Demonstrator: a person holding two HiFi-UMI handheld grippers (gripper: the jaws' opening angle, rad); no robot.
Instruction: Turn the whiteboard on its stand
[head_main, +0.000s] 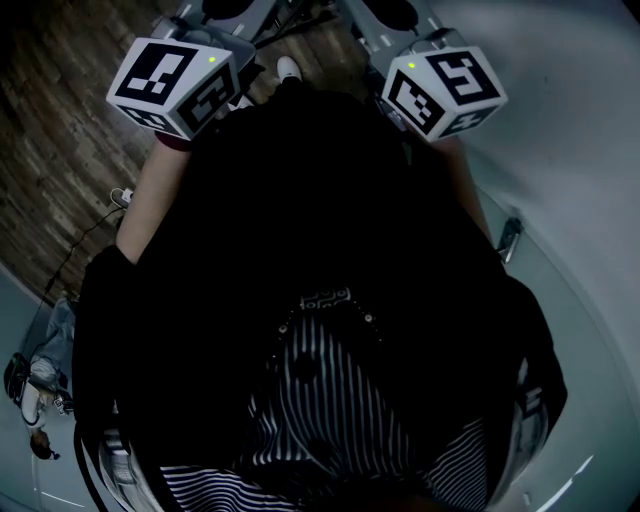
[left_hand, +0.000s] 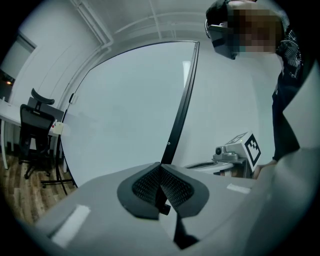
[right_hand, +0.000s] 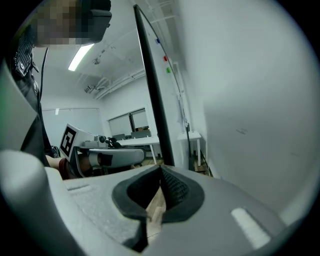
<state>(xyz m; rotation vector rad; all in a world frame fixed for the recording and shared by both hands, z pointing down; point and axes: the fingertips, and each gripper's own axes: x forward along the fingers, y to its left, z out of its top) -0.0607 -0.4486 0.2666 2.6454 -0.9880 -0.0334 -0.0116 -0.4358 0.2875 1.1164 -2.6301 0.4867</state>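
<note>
Two grippers, each with jaws pressed together and empty: the left gripper (left_hand: 160, 166) and the right gripper (right_hand: 161, 168) flank the upright edge of the large white, black-framed whiteboard (left_hand: 125, 110), tips just beside it. Likely hazard: unclamped tips skid off the thin frame when pushed, and the panel swings uncontrolled.

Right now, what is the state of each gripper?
Left gripper: closed on the whiteboard frame.
Right gripper: closed; whether on that frame cannot be told.
</note>
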